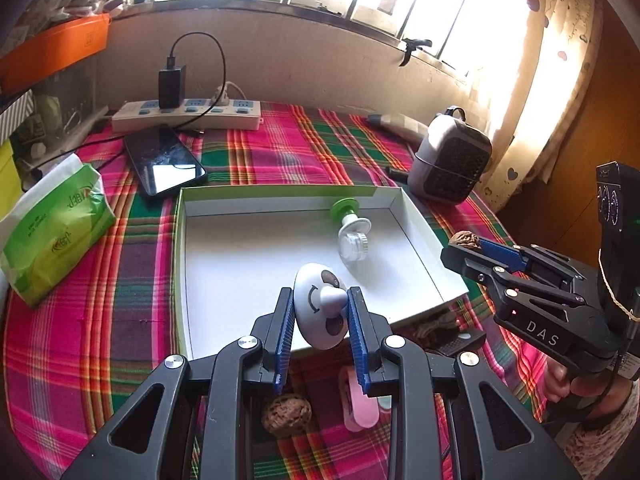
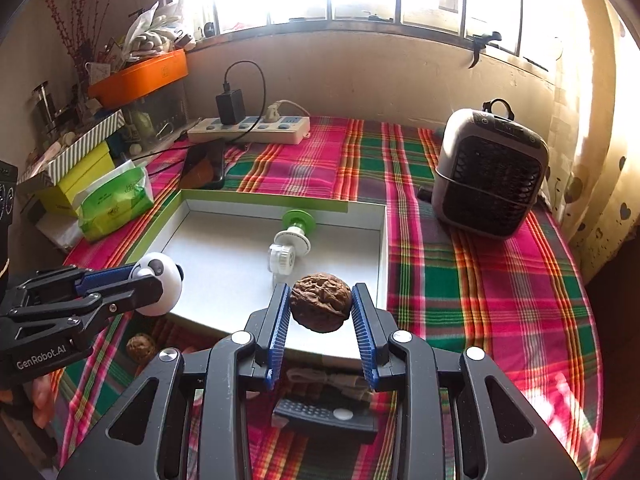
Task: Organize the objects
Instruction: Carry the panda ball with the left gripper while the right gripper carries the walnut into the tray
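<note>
My left gripper (image 1: pixel 320 300) is shut on a white panda-faced toy (image 1: pixel 318 312), held over the near edge of the shallow white box (image 1: pixel 224 264). From the right wrist view the same toy (image 2: pixel 158 288) and left gripper (image 2: pixel 148 280) hang at the box's near-left corner. My right gripper (image 2: pixel 320 294) is shut on a brown walnut (image 2: pixel 320 306) above the box's (image 2: pixel 344 248) near-right part; the left view shows that walnut (image 1: pixel 466 238) past the box's right wall. A clear bottle with a green cap (image 1: pixel 352 228) lies inside the box. A second walnut (image 1: pixel 286 416) rests on the plaid cloth.
Near the front edge lie a pink item (image 1: pixel 358 404) and a black remote (image 2: pixel 328 416). Behind the box are a phone (image 1: pixel 164 160), a power strip (image 1: pixel 188 114) and a green tissue pack (image 1: pixel 52 224). A grey heater (image 2: pixel 492 172) stands at the right.
</note>
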Available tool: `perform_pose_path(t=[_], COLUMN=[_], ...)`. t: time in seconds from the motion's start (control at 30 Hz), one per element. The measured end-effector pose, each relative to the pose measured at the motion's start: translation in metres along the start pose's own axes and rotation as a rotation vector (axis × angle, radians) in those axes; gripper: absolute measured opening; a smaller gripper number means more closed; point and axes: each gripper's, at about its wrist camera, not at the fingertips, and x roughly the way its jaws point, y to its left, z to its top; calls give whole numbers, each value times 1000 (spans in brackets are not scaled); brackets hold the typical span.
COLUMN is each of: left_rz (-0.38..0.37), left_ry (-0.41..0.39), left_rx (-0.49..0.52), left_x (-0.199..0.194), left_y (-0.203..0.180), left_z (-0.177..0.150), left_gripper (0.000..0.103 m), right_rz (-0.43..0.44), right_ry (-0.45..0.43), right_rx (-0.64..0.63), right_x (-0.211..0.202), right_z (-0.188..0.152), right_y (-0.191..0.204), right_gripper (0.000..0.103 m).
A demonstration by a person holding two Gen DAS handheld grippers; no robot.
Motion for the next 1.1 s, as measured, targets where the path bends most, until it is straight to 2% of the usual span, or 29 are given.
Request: perform_pose_path(t=[0.6,1.1], left_rz=[34,34], left_ry=[41,81], left_rx=[-11,-10], left_x=[43,74], left_y=[22,25], left_z=[36,49], left_gripper=[24,24], right_rz=[-69,-55], right_ry=[69,115], right_rx=[-45,-33], right_x=[59,88], right_z=[34,40], right_y=[-14,-18], right_gripper=[33,33])
